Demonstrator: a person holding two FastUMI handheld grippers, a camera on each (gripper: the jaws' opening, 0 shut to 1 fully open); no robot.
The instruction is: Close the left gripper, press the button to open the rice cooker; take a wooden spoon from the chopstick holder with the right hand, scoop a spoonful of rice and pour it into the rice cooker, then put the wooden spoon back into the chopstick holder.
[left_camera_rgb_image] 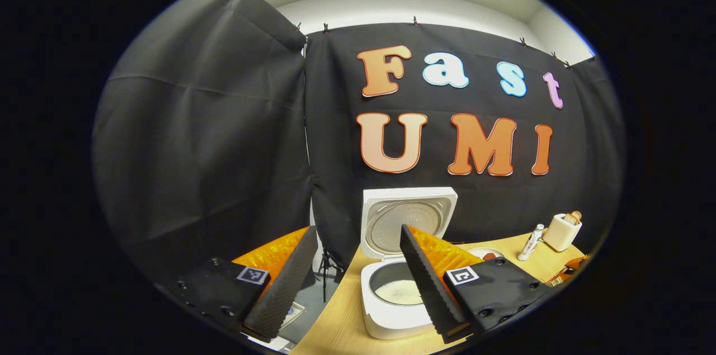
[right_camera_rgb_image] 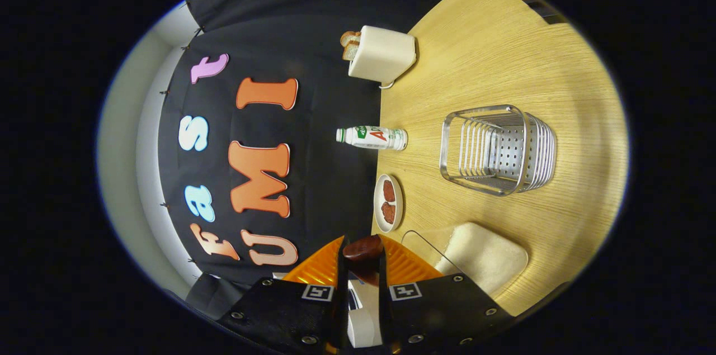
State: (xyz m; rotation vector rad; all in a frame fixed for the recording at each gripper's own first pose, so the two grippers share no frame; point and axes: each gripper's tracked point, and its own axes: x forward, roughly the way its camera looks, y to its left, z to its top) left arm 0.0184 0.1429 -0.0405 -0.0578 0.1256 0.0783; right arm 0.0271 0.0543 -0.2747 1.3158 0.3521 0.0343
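Note:
The white rice cooker [left_camera_rgb_image: 391, 310] stands on the wooden table with its lid [left_camera_rgb_image: 407, 221] swung up. White rice lies in its pot [left_camera_rgb_image: 398, 289]. My left gripper [left_camera_rgb_image: 358, 229] hovers in front of and above it, open, nothing between its fingers. In the right gripper view, which is turned on its side, my right gripper [right_camera_rgb_image: 362, 251] is shut on the dark wooden spoon [right_camera_rgb_image: 363, 247], of which a rounded end pokes out past the fingertips. The metal chopstick holder [right_camera_rgb_image: 498, 149] stands apart on the table, and a clear tub of rice [right_camera_rgb_image: 484, 254] sits close beside the right fingers.
A small plate [right_camera_rgb_image: 387, 203] with two red pieces, a little bottle [right_camera_rgb_image: 372, 137] and a cream toaster [right_camera_rgb_image: 382, 54] with bread line the table's back edge by the black cloth. The same toaster [left_camera_rgb_image: 562, 231] and bottle [left_camera_rgb_image: 530, 242] stand right of the cooker.

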